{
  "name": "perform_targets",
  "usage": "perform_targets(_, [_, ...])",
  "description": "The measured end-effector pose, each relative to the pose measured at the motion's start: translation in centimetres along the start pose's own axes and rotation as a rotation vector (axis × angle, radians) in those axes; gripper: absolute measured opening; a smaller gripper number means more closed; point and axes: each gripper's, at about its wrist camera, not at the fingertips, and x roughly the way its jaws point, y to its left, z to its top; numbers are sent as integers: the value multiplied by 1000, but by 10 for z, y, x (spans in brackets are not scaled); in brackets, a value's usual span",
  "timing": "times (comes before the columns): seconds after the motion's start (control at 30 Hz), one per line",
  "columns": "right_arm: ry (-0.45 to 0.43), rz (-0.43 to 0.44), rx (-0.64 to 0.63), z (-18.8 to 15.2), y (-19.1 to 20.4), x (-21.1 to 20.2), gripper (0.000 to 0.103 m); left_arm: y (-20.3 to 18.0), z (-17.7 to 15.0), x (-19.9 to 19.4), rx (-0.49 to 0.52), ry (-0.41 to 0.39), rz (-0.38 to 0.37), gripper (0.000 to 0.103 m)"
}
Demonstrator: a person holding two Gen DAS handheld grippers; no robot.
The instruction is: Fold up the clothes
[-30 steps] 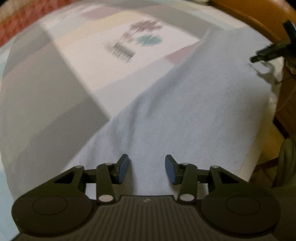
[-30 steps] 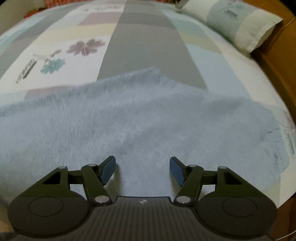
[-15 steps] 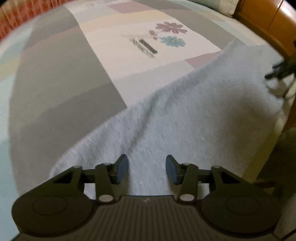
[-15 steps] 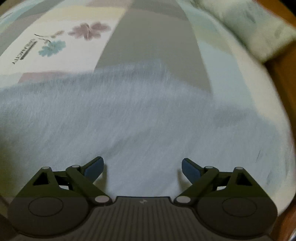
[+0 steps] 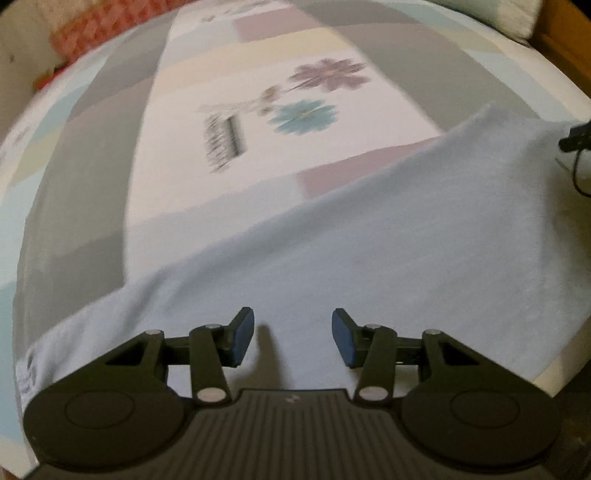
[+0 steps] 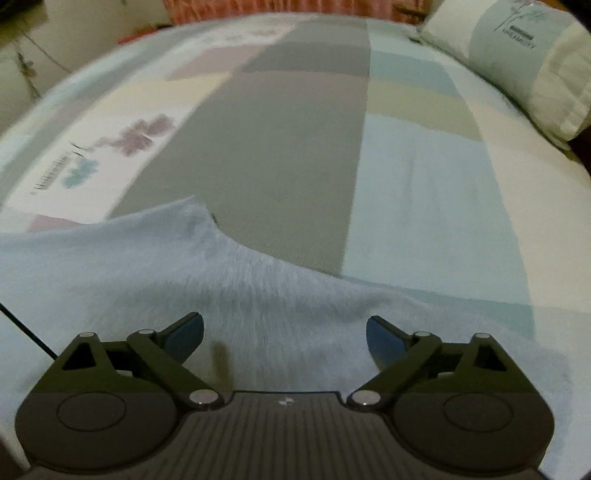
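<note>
A pale blue fleecy garment (image 5: 388,236) lies spread along the near edge of the bed, its far edge running up to the right. My left gripper (image 5: 293,341) hovers over its near part, jaws apart with nothing between them. In the right wrist view the same garment (image 6: 155,266) fills the lower half, with a raised corner at centre left. My right gripper (image 6: 284,334) hangs over it, jaws wide and still opening, nothing between the pads. The tip of my right gripper (image 5: 576,138) shows at the right edge of the left wrist view.
The patchwork bedspread (image 6: 295,147) in grey, cream and pale blue stretches beyond the garment, with a printed flower motif (image 5: 306,99). A pillow (image 6: 524,55) lies at the far right. A wooden bed frame (image 5: 569,29) borders the right side. A red patterned cloth (image 5: 103,29) sits far left.
Both grippers have swung sideways over the garment, so more of the bedspread shows. The right jaws have spread much wider. The left jaws stay about the same.
</note>
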Motion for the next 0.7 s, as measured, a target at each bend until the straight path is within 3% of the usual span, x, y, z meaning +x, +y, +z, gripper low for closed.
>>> perform_targets(0.2, [51,-10,-32,-69,-16,-32,97,-43,0,-1,108,-49,-64,48])
perform_targets(0.27, [99,-39,-71,-86,-14,-24,97,-48,-9,7,149,-21,-60,49])
perform_targets(0.3, [82,-44,-102,-92,-12,-26,97,-46,-15,10,164,-3,-51,50])
perform_targets(0.43, [58,-72,-134,-84,5,-41,96,-23,-27,0,100,-41,-68,49])
perform_targets(0.57, [-2,56,-207,-80,41,-38,97,-21,-41,5,147,-56,-118,58])
perform_targets(0.7, [34,65,-200,-103,37,-20,103,-10,-52,8,80,-106,-153,65])
